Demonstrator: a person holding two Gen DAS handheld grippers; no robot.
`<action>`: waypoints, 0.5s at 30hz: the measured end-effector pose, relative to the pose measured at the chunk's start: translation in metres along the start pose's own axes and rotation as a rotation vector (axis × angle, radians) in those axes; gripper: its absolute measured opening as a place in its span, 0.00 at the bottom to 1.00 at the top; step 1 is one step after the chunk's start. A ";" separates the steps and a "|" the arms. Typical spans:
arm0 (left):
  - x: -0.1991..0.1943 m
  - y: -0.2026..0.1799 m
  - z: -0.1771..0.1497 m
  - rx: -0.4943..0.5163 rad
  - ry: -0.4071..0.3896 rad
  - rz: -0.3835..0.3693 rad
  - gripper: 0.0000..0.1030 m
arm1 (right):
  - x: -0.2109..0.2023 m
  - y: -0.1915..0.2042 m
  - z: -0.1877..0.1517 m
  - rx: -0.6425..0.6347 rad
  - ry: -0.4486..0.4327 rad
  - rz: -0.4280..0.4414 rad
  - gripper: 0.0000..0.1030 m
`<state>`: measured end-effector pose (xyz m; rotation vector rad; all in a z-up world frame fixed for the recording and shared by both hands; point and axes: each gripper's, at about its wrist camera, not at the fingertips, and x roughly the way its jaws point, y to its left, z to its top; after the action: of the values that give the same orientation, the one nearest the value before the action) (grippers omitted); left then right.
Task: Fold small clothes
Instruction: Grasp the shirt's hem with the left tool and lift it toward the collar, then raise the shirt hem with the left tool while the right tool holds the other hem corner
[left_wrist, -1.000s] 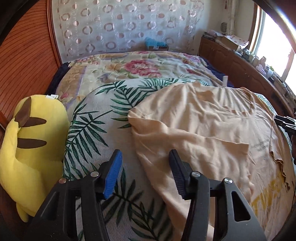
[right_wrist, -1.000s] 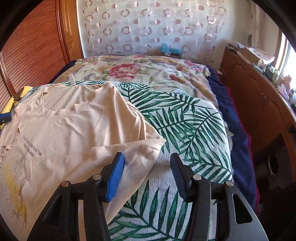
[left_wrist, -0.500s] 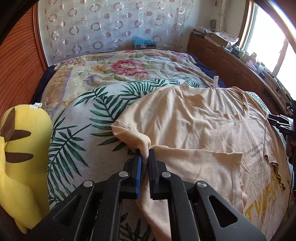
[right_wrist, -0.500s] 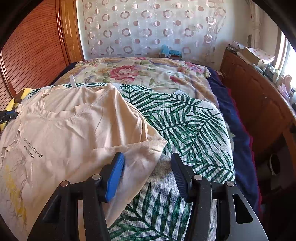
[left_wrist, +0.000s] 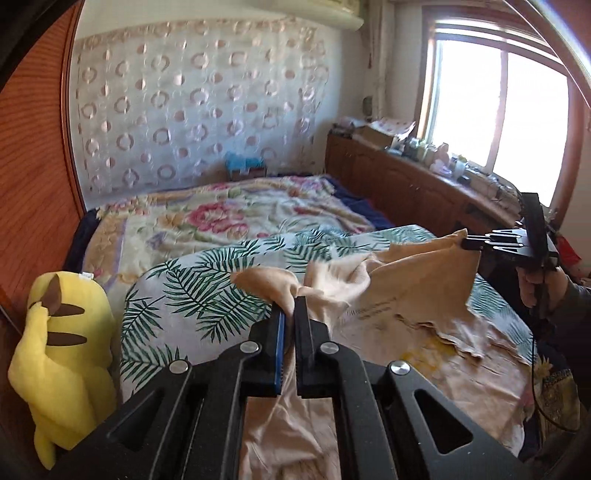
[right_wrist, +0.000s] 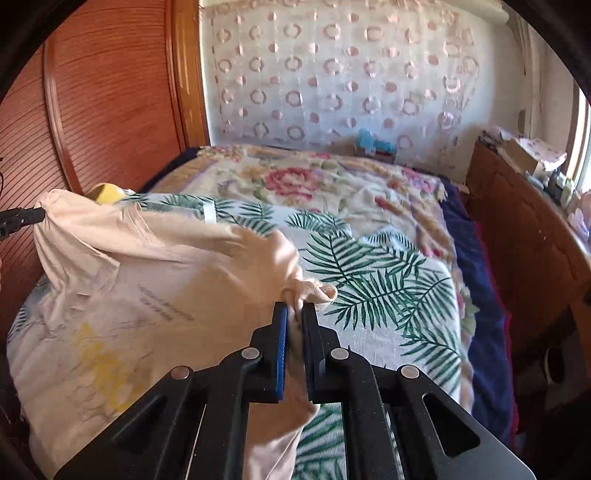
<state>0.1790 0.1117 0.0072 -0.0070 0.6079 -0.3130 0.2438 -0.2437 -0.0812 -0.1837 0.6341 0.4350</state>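
Bedroom, leaf-print bed (left_wrist: 192, 291): your beige shirt (right_wrist: 155, 280) hangs above it, both sleeves bunched. Each hand-held gripper, left (left_wrist: 290, 301) and right (right_wrist: 294, 308), has just closed and pinches one sleeve. Its print is blurred and its hem cut off.

the t-shirt (left_wrist: 417, 306) lies on the leaf-print sheet (left_wrist: 192, 291), a plush toy (left_wrist: 62, 354) at its left.
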 end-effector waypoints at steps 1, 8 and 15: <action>-0.015 -0.004 -0.004 0.003 -0.015 -0.001 0.05 | -0.014 0.002 -0.003 -0.005 -0.013 0.002 0.07; -0.109 -0.022 -0.058 -0.017 -0.077 0.038 0.05 | -0.114 0.010 -0.062 -0.002 -0.066 0.040 0.07; -0.139 -0.020 -0.129 -0.105 -0.041 0.088 0.05 | -0.176 0.012 -0.133 0.032 -0.030 0.088 0.07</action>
<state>-0.0067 0.1443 -0.0191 -0.0875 0.5822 -0.1953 0.0407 -0.3314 -0.0798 -0.1186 0.6209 0.5106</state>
